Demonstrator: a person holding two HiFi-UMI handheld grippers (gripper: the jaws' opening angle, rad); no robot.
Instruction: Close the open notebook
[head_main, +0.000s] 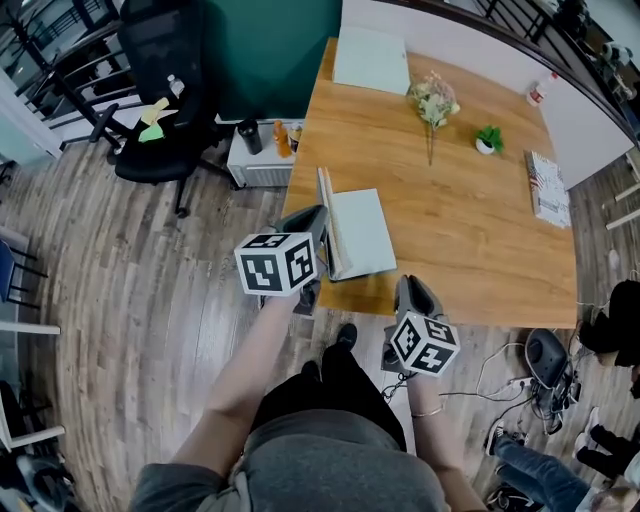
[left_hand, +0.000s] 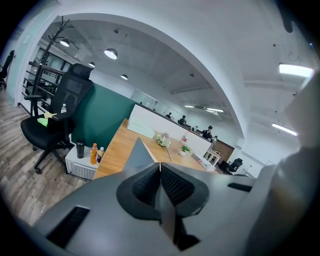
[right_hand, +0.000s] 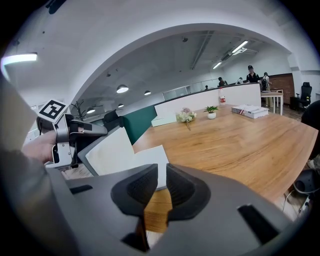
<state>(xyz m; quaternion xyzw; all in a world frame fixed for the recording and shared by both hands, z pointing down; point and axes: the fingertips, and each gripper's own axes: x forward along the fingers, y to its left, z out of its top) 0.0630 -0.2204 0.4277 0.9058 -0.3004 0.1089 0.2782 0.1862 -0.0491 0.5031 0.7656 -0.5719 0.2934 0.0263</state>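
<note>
The notebook (head_main: 362, 232) lies at the front left of the wooden table (head_main: 470, 220). Its white right page is flat, and its grey left cover (head_main: 325, 215) stands almost upright. My left gripper (head_main: 318, 215) is shut on that cover's outer edge. In the left gripper view the thin grey cover (left_hand: 137, 155) rises from between the closed jaws (left_hand: 160, 172). My right gripper (head_main: 412, 290) hovers at the table's front edge, to the right of the notebook. Its jaws (right_hand: 162, 182) are open by a narrow slit with nothing between them. The right gripper view shows the lifted cover (right_hand: 107, 150) and the left gripper (right_hand: 97, 131) holding it.
Farther back on the table are a flat white pad (head_main: 372, 60), a bunch of flowers (head_main: 433, 100), a small potted plant (head_main: 488, 140) and a stack of books (head_main: 548, 188). An office chair (head_main: 160, 90) and a low white cabinet (head_main: 262, 150) stand left of the table. Cables (head_main: 545, 360) lie on the floor at right.
</note>
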